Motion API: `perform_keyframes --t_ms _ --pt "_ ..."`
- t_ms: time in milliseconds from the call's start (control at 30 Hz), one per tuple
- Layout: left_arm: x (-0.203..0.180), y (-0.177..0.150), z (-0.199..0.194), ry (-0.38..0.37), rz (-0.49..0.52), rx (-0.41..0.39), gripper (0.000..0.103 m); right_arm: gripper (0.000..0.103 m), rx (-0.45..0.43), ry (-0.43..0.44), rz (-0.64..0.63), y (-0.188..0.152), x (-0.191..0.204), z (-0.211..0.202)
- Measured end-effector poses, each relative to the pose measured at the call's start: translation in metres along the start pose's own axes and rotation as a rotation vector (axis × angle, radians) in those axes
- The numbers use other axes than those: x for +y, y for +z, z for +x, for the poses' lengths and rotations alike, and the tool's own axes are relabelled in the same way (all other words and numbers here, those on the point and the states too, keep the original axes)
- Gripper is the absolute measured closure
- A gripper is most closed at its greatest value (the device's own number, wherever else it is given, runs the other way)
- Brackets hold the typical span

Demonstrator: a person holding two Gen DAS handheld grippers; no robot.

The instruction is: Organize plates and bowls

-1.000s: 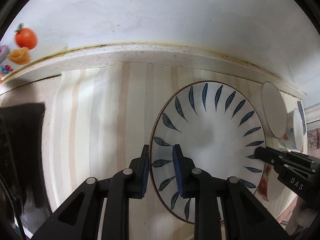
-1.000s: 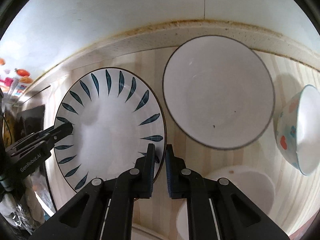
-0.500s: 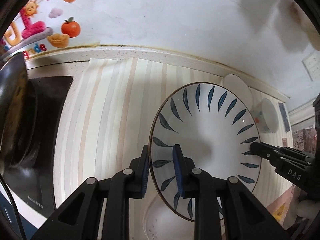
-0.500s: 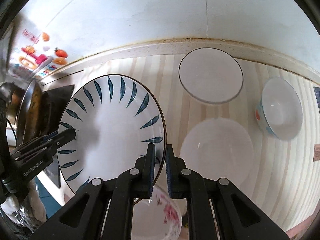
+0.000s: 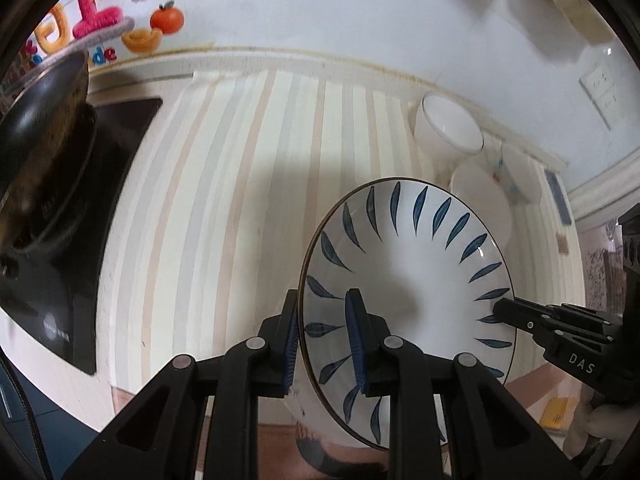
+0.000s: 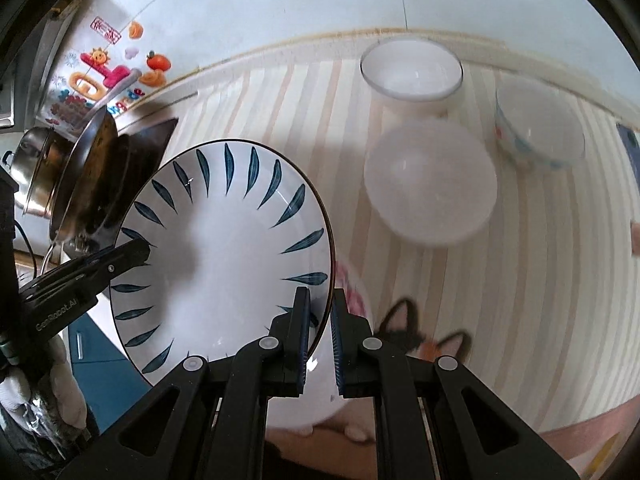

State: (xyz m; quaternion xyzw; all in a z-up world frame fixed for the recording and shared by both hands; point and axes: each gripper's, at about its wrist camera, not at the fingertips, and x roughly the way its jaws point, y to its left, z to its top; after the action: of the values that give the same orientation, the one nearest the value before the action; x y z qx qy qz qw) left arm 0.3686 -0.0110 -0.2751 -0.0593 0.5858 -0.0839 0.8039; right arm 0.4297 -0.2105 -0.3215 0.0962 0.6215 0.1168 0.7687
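Note:
A white plate with blue leaf marks (image 5: 416,276) (image 6: 232,248) is held in the air above the striped counter. My left gripper (image 5: 322,334) is shut on its left rim and my right gripper (image 6: 320,326) is shut on its right rim. Each gripper shows in the other's view, the right one (image 5: 552,328) and the left one (image 6: 92,276). On the counter lie a white bowl (image 6: 412,70) (image 5: 450,128), a plain white plate (image 6: 430,188) (image 5: 480,200) and a bowl with coloured marks (image 6: 540,124). A flower-pattern dish (image 6: 352,296) lies partly hidden under the held plate.
A black stove top (image 5: 80,208) with a dark pan (image 5: 44,120) and a steel pot (image 6: 36,176) stands at the left. The white wall with stickers (image 5: 100,24) runs behind the counter. The counter's front edge (image 6: 580,424) is near, the floor below it.
Both grippers have lifted the leaf plate higher and pulled it back toward the counter's front. The counter and the other dishes look farther away, and the stove has come into view.

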Motion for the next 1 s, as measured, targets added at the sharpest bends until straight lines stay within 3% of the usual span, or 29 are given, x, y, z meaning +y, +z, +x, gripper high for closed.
perform_keyframes --t_ms 333,667,1000 --pt "0.001 -0.031 0.047 0.023 -0.014 0.078 0.083 0.092 0.077 -0.021 0.033 -0.046 -0.019 0.048" --pt "0.001 -0.033 0.059 0.072 0.01 0.081 0.083 0.091 0.069 -0.053 0.016 -0.047 -0.018 0.057" --pt "0.005 -0.033 0.064 0.074 0.007 0.094 0.083 0.091 0.069 -0.063 0.026 -0.042 -0.015 0.063"
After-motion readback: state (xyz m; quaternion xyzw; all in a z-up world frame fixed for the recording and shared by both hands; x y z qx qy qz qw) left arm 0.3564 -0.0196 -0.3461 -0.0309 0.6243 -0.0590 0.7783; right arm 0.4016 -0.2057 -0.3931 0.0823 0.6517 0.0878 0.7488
